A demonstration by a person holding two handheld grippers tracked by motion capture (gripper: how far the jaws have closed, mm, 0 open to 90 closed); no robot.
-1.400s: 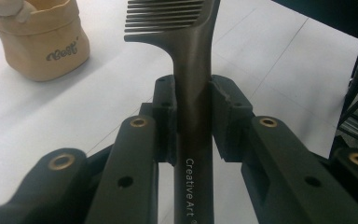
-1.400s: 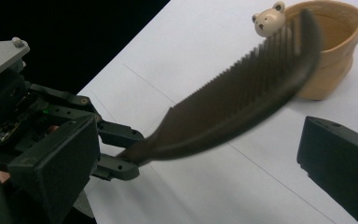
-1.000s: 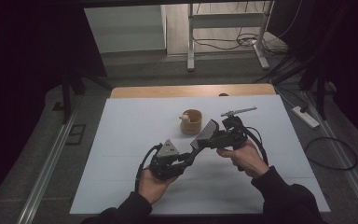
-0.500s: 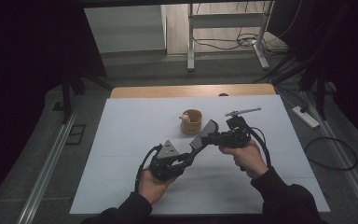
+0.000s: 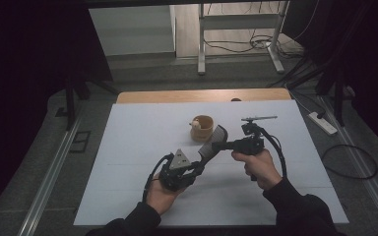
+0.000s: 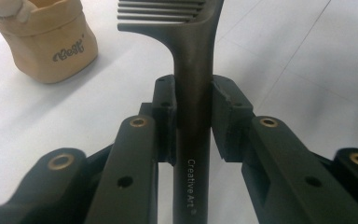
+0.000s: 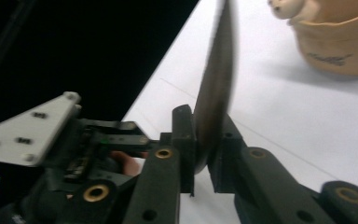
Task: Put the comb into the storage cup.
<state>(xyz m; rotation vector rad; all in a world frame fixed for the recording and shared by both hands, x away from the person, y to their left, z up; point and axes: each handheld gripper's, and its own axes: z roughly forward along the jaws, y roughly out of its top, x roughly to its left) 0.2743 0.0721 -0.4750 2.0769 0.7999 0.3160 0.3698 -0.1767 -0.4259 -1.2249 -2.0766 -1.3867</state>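
1. While the comb (image 6: 192,56) is off the table (image 5: 128,147) and held in the air between the two hands, both grippers have hold of it, so the work looks to be mid-handover rather than finished.
2. In the left gripper view, the left gripper (image 6: 192,100) has its jaws narrowed onto the comb's dark handle, pads pressing each side just below the teeth; the printed handle runs down between the arms.
3. In the right gripper view, the right gripper (image 7: 204,140) pinches the comb edge-on, its jaws drawn close on the thin blade-like body.
4. From the high view, the comb (image 5: 213,142) bridges the left gripper (image 5: 197,164) and the right gripper (image 5: 221,145), near the small tan pouch (image 5: 203,128) but apart from it and lower toward the person.
5. Done, as I judge it: the comb is lifted and secured.
6. Left, as I judge it: one gripper has to let go, and the comb has to travel on, likely toward the pouch, whose open top faces up with a pale item already at its rim.
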